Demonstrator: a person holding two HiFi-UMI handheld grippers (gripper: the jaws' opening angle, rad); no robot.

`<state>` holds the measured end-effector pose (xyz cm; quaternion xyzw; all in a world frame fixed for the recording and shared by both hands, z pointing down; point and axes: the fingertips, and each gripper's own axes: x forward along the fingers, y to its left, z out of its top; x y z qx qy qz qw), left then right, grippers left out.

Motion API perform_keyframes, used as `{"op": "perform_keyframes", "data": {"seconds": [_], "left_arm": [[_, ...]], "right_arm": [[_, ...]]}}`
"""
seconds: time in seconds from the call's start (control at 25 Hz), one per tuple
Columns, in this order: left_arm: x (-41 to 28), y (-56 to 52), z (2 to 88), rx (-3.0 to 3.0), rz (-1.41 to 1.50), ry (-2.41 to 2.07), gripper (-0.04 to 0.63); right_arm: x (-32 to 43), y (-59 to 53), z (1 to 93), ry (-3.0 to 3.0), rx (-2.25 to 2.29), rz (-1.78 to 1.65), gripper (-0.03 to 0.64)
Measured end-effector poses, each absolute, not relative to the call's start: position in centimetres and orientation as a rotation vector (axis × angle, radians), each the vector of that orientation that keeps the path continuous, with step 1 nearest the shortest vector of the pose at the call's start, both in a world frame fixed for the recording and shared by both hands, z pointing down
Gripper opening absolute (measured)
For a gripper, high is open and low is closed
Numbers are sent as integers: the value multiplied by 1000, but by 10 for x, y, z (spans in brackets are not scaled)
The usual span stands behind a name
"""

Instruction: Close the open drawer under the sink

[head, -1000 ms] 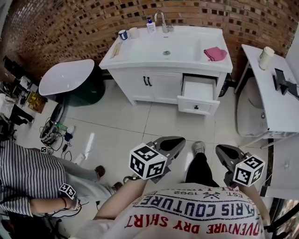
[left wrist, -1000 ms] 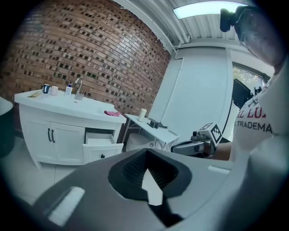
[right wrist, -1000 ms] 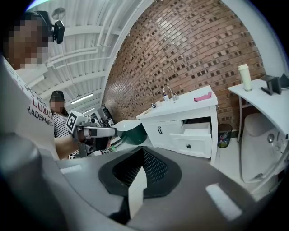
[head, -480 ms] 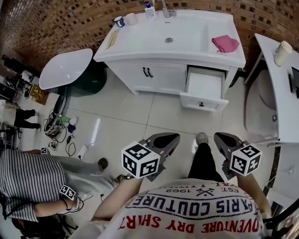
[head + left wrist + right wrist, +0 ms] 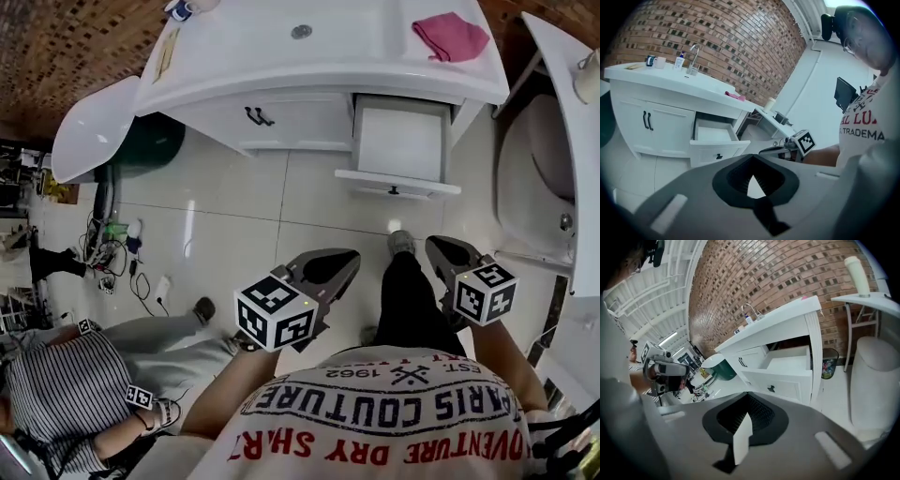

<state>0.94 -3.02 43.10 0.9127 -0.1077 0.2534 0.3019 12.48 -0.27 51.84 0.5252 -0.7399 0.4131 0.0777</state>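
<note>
The white vanity (image 5: 281, 66) stands ahead of me with its sink on top. Its right-hand drawer (image 5: 398, 150) is pulled out, and the front panel (image 5: 397, 185) with a small dark knob faces me. The drawer looks bare inside. Both grippers hang low near my body, well short of it over the floor. My left gripper (image 5: 342, 260) is shut and holds nothing; my right gripper (image 5: 439, 247) is shut and holds nothing too. The open drawer (image 5: 715, 136) shows in the left gripper view, and the same drawer (image 5: 787, 369) in the right gripper view.
A pink cloth (image 5: 452, 36) lies on the countertop's right end. A white table (image 5: 572, 141) and a white bin (image 5: 534, 178) stand right of the drawer. At left are a white oval basin (image 5: 94, 127), floor cables (image 5: 103, 253) and a seated person in stripes (image 5: 56, 394).
The vanity and drawer have come closer and slid up the head view as I stepped forward. Both grippers stay shut and level in front of my body.
</note>
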Motion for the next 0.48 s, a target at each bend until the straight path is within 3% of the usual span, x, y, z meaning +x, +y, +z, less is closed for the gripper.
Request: {"op": "perform_keyframes", "data": {"seconds": [0.48], "left_arm": [[39, -80, 496, 2283, 762, -254, -3]], "right_arm": [[152, -63, 622, -2024, 1622, 1473, 6]]}}
